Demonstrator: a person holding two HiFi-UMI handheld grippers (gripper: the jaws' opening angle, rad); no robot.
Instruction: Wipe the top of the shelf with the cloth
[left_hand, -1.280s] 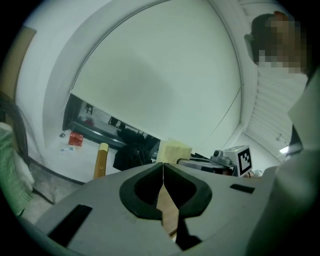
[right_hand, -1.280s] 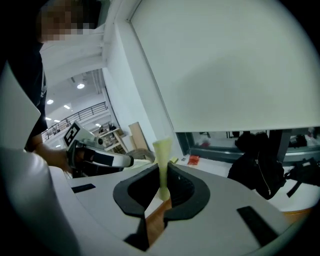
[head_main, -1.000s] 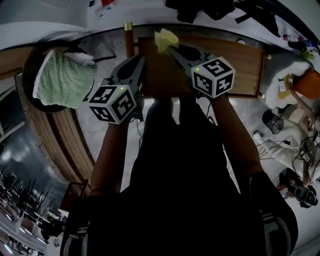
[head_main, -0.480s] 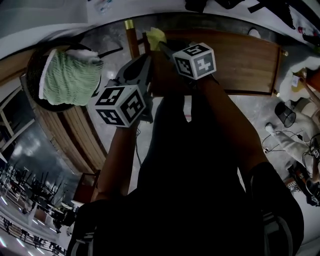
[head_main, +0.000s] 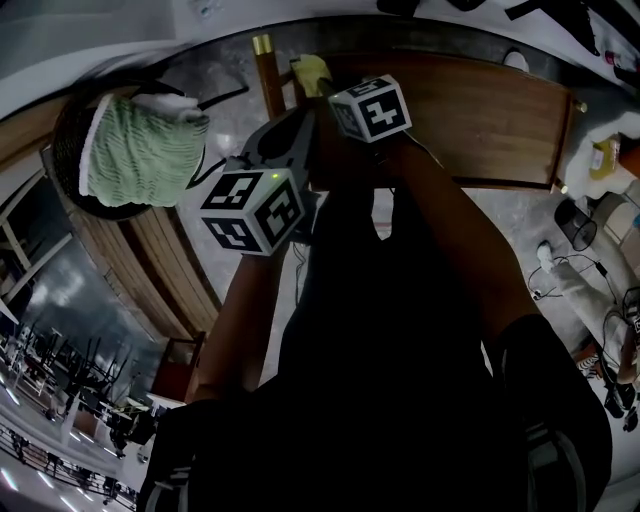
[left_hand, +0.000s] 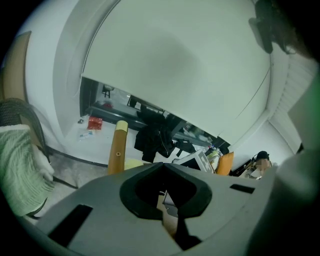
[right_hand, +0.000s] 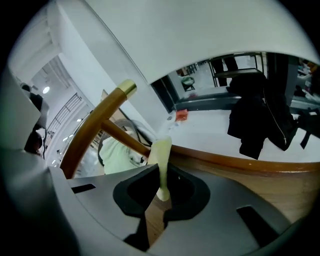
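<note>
The brown wooden shelf top (head_main: 480, 110) runs across the upper right of the head view. A pale yellow cloth (head_main: 312, 72) lies at its far left corner, beside a wooden post (head_main: 262, 60) with a brass cap. My right gripper (head_main: 328, 92) reaches to it and is shut on the cloth (right_hand: 161, 150), which hangs pinched between the jaws of the right gripper (right_hand: 158, 167) over the shelf top (right_hand: 250, 175). My left gripper (head_main: 290, 135) hovers near the shelf's left front edge. In its own view the left gripper (left_hand: 162, 165) is shut and holds nothing.
A green knitted bundle (head_main: 140, 150) sits in a dark round seat at the left. Black clothes (right_hand: 260, 120) lie on a white ledge behind the shelf. A black bin (head_main: 572, 215) and cables are on the floor at the right.
My right gripper has carried the cloth away from me and leftward, toward the shelf's far left corner by the post. The left gripper has hardly moved.
</note>
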